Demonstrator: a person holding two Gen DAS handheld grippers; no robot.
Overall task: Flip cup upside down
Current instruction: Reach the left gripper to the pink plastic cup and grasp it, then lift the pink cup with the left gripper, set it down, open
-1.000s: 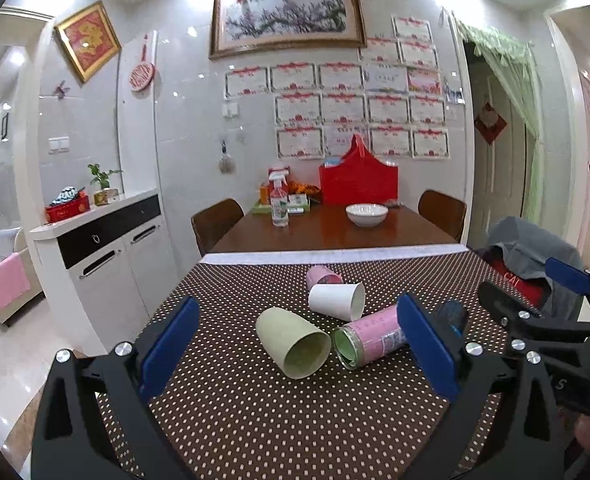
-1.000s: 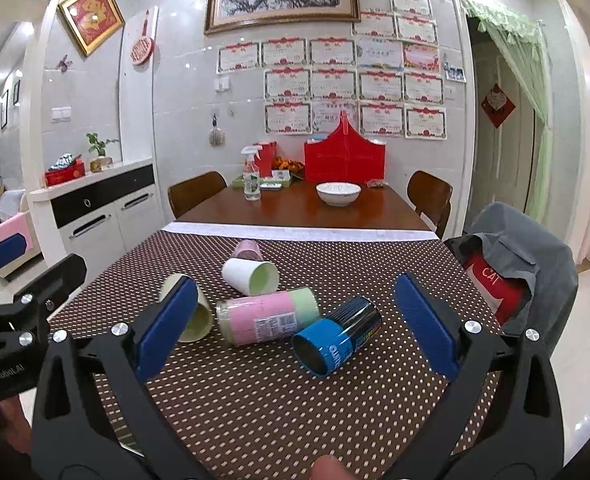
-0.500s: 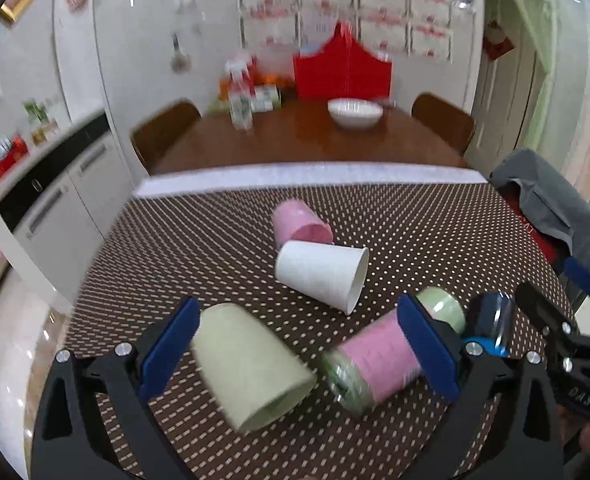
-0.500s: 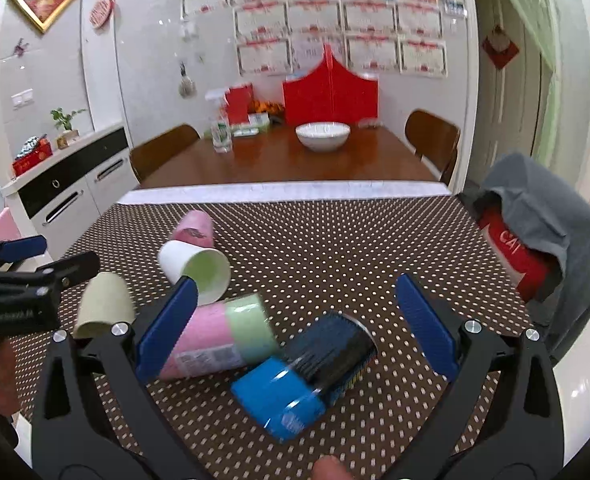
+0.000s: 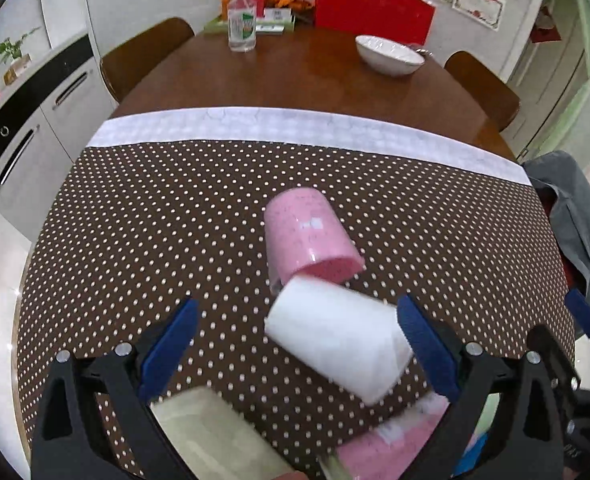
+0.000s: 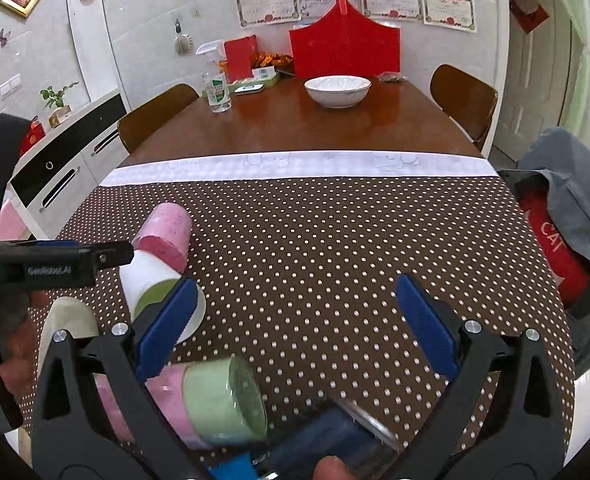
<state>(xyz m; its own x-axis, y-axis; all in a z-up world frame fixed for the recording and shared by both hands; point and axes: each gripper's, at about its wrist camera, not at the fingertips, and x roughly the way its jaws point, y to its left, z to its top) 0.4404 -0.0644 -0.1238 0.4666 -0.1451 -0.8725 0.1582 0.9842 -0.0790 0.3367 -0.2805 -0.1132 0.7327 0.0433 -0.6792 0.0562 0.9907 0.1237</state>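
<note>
So left gripper (image 5: 295, 344) is nearest the white cup (image 5: 337, 346), which lies on its side on the dotted cloth (image 5: 155, 232) between my spread pads, long axis running left to right, wide mouth by the right pad, nothing pinched yet. Pink cup (image 5: 309, 236) touches it just beyond. Right gripper (image 6: 295, 326) is spread too and holds nothing, with the green-pink canister (image 6: 211, 404) and a blue can (image 6: 327, 436) lying low beneath it
</note>
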